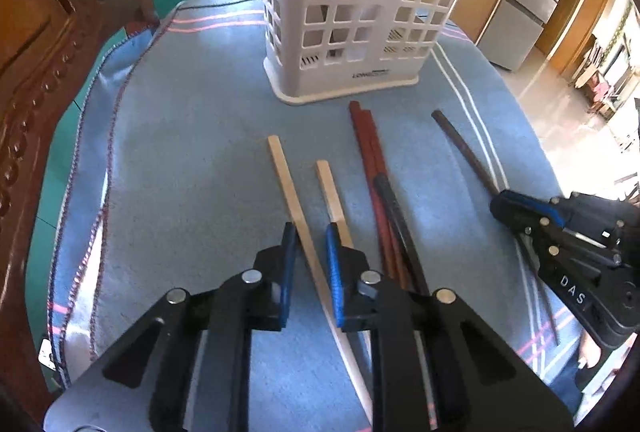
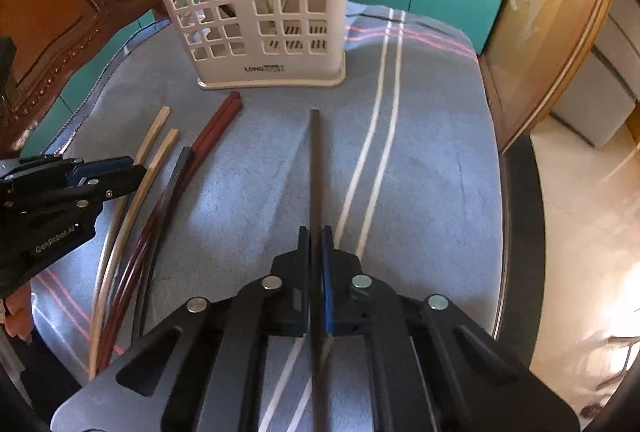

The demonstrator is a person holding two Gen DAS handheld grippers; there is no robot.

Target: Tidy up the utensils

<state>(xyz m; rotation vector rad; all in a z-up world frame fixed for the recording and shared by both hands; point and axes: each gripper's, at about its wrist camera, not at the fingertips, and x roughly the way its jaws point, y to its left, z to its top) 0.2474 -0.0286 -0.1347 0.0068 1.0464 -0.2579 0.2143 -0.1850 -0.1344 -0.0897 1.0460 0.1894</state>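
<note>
A white plastic holder (image 1: 360,12) with square holes stands upright at the far end of a blue cloth (image 1: 192,160). Chopsticks lie flat on the cloth in front of it, and their long sides all run from the near edge toward the holder. The right gripper (image 2: 316,232) is closed tight on a dark chopstick (image 2: 315,168), which lies straight between its two jaws with its far end pointing at the holder. This stick lies well apart from the others, next to two white stripes in the cloth. The left gripper (image 1: 311,232) has its jaws almost closed around one light wooden chopstick (image 1: 296,200); I cannot tell if they squeeze it. A second light chopstick (image 1: 332,192) lies just beside its right finger. To the right of that lie two red chopsticks (image 1: 370,148) touching each other, with another dark chopstick (image 1: 394,208) lying partly across them.
</note>
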